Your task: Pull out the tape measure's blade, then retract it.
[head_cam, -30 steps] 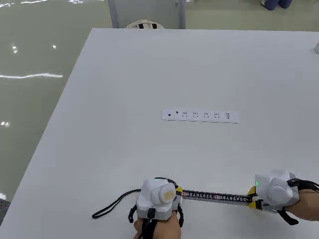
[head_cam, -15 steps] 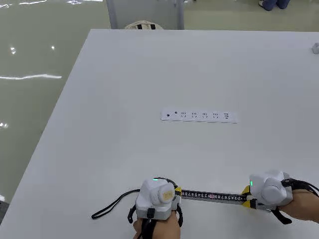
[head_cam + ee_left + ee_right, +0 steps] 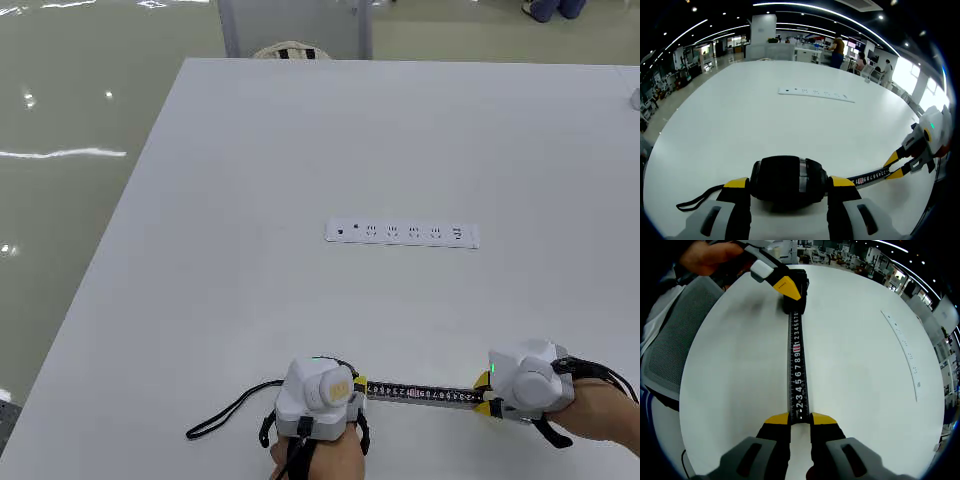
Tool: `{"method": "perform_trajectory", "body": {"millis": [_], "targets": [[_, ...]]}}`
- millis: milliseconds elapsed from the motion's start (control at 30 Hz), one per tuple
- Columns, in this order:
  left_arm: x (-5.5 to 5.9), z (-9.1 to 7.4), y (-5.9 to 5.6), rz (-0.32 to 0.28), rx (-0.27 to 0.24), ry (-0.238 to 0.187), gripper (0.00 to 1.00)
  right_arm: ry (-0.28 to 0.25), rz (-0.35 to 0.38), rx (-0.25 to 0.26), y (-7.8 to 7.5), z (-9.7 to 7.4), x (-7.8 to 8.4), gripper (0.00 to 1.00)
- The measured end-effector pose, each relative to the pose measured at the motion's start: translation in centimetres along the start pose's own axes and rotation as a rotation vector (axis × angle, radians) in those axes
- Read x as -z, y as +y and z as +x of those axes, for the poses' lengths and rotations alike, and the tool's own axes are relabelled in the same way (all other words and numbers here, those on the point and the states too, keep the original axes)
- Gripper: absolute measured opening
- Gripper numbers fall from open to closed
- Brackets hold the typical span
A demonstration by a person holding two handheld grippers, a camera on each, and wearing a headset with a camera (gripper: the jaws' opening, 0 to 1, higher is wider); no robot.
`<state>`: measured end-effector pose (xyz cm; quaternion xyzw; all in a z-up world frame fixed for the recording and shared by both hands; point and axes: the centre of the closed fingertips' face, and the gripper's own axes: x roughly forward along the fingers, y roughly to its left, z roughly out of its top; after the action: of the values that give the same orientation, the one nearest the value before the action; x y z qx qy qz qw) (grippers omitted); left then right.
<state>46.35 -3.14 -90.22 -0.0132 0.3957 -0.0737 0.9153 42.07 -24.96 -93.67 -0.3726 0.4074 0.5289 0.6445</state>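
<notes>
Left gripper [image 3: 790, 182] is clamped on the tape measure [image 3: 800, 290] at the table's [image 3: 400, 150] near edge, with the blade [image 3: 797, 365] out to my right gripper [image 3: 800, 418] pinching its tip, so I'd say the pull's done and retracting is left.

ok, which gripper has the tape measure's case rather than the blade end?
The left gripper: its jaws clamp the black case, while the right gripper pinches the tip of the pulled-out blade.
</notes>
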Motion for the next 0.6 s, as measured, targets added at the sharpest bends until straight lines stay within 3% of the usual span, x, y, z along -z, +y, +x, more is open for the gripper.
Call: {"method": "perform_trajectory", "body": {"millis": [467, 567, 600], "targets": [[-0.1, -0.1, 0.0, -0.003, -0.001, 0.005, 0.58, -0.013, -0.012, 0.0, -0.1, 0.5, -1.2, 0.14], [0.0, -0.1, 0.0, -0.003, -0.001, 0.006, 0.58, -0.017, -0.016, -0.001, -0.1, 0.6, -1.6, 0.14], [0.0, 0.0, 0.0, -0.002, -0.002, 0.007, 0.58, -0.026, -0.022, -0.001, -0.2, 1.0, -2.4, 0.14]]}}
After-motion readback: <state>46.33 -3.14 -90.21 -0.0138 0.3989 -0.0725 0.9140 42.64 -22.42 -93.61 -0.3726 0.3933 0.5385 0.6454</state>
